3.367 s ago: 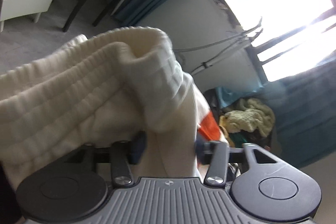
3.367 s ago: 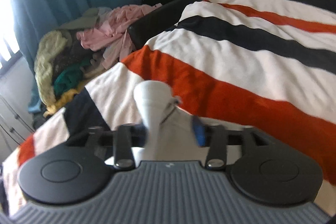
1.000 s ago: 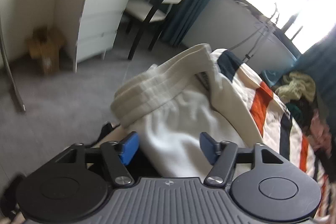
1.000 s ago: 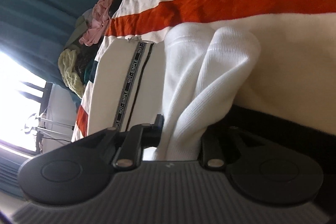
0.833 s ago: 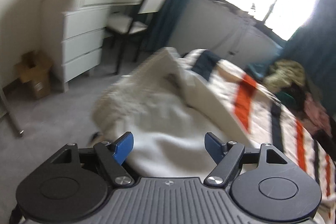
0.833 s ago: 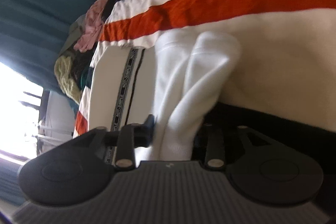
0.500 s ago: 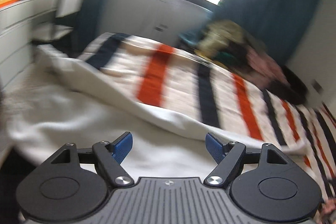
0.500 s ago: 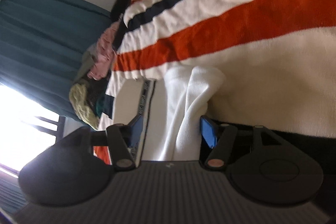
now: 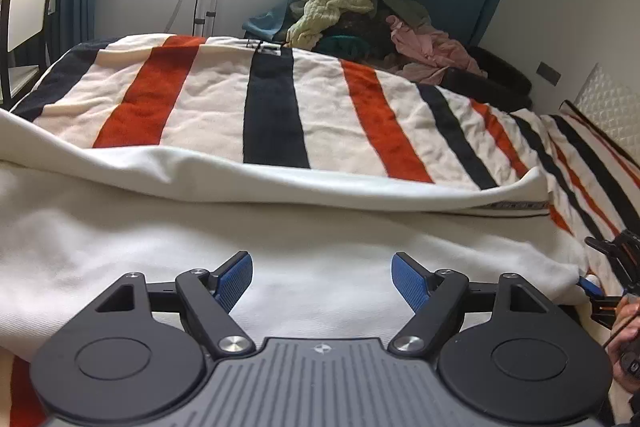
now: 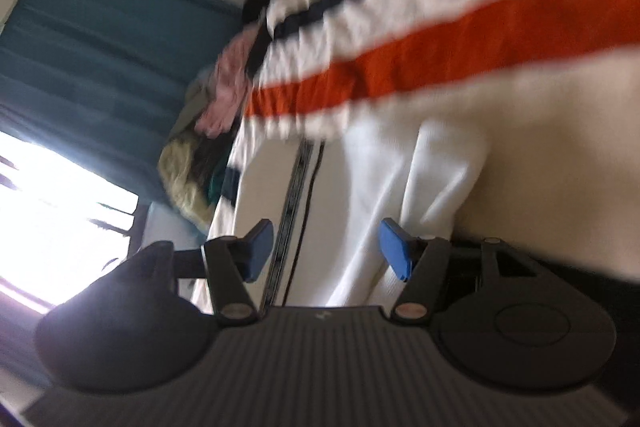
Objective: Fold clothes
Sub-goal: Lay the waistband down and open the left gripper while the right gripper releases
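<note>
The cream garment (image 9: 280,227) lies spread across the near side of the bed, on the striped blanket (image 9: 272,99), its folded edge running from left to right. The left gripper (image 9: 322,277) hovers just above it with jaws wide apart, holding nothing. The right gripper (image 10: 326,247) (its view is blurred) is also spread open and empty, by the garment's ribbed cuff (image 10: 436,179). A pile of clothes (image 9: 352,19) sits beyond the bed.
</note>
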Tool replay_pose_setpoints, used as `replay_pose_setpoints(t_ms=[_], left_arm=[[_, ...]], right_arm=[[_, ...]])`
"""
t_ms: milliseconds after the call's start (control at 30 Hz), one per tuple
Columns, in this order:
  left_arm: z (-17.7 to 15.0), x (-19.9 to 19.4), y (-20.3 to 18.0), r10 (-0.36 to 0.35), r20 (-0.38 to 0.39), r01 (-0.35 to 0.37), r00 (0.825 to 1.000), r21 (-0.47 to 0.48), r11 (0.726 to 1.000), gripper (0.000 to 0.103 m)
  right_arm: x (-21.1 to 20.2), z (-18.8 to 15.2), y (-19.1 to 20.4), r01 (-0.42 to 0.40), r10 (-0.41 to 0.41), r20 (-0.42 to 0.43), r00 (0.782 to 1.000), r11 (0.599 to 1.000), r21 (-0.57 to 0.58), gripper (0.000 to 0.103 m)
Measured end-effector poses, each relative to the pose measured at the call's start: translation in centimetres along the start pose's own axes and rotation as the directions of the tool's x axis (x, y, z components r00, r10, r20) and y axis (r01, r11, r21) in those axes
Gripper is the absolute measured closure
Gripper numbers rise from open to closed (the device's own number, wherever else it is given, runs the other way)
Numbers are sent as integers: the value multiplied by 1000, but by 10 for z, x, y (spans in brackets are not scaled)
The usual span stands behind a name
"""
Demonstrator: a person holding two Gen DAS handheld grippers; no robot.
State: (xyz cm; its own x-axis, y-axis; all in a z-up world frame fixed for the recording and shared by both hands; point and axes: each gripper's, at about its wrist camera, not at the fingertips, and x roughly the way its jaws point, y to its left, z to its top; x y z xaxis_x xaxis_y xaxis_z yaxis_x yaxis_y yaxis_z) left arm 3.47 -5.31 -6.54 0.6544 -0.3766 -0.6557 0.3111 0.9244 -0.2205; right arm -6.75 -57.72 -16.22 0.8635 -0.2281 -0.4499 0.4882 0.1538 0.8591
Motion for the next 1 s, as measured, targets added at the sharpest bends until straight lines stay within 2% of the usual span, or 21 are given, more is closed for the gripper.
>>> replay_pose_setpoints(t_ms=[100, 233, 367, 433, 467, 567, 667, 700, 767, 800, 900, 1000], left_arm=[[-5, 6, 10, 24, -3, -24, 1000, 6, 1000, 25], [-9, 6, 22, 40, -10, -40, 999, -12, 999, 25], [-11, 5, 25, 30, -16, -31, 999, -26, 999, 25], [-13, 3, 25, 26, -14, -26, 1000, -22, 999, 25], [-13, 2, 25, 26, -12, -26, 1000, -19, 999, 25], [-16, 0, 25, 26, -10, -27, 1000, -17, 1000, 24], [-17, -2, 26, 30, -16, -30, 999, -24, 999, 24], [-17, -2, 25, 32, -17, -32, 999, -25, 999, 24], [-18, -4, 24, 33, -16, -33, 999, -25, 999, 24], [-19, -4, 24, 36, -14, -37, 999, -22, 999, 24], [-21, -4, 24, 47, -11, -47, 999, -15, 999, 23], [-22, -3, 27, 32, -24, -33, 999, -39, 999, 23]], right_arm=[[17, -2, -9, 26, -24, -50, 998, 998, 49, 42], [30, -3, -12, -3, 6, -44, 999, 996, 85, 49], [41, -3, -7, 37, -36, -38, 999, 999, 33, 67], [43, -4, -10, 90, -88, -36, 995, 995, 40, 73], [41, -4, -13, 108, -107, -31, 994, 992, 60, 74], [19, -9, -20, 134, -138, 20, 990, 980, 147, 71], [4, -14, -18, 177, -187, 66, 980, 975, 133, 68], [7, -14, -20, 179, -188, 58, 981, 975, 133, 66], [14, -14, -23, 159, -164, 24, 986, 977, 143, 47], [18, -13, -23, 140, -143, 8, 990, 980, 141, 44], [29, -11, -21, 99, -98, -19, 995, 988, 118, 44], [36, -8, -26, 91, -87, -33, 996, 986, 141, 44]])
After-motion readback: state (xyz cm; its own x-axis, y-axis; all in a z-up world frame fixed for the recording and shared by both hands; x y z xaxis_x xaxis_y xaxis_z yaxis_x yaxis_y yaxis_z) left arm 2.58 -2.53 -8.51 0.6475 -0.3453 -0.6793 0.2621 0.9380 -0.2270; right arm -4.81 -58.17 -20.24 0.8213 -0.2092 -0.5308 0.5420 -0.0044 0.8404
